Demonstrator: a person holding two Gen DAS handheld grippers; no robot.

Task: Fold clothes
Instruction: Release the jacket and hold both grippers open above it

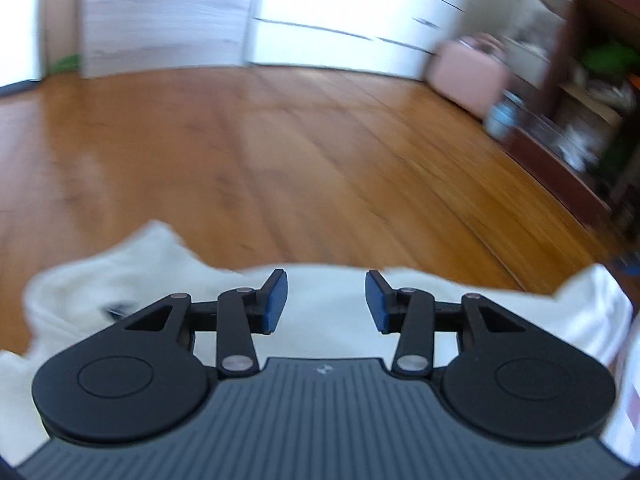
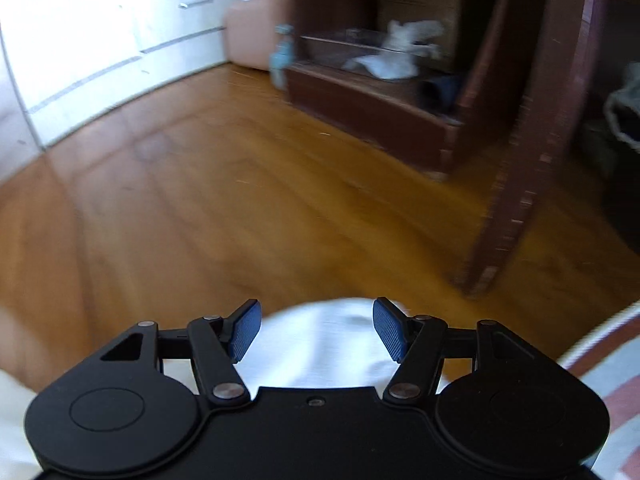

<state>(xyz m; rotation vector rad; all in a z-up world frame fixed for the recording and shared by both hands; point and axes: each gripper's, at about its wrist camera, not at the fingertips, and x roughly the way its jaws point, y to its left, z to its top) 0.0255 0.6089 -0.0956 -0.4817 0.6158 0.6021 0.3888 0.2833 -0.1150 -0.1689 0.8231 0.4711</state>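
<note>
The white garment point(image 1: 328, 312) is lying spread on the wooden floor point(image 1: 280, 160), below both grippers. The left gripper point(image 1: 326, 302) is hovering over it, fingers released and gripping nothing. The right gripper point(image 2: 316, 330) is likewise hanging open above a rounded edge of the cloth.

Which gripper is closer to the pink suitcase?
Neither clearly. The left gripper and the right gripper both hover over white cloth, with the pink suitcase far across the floor.
</note>
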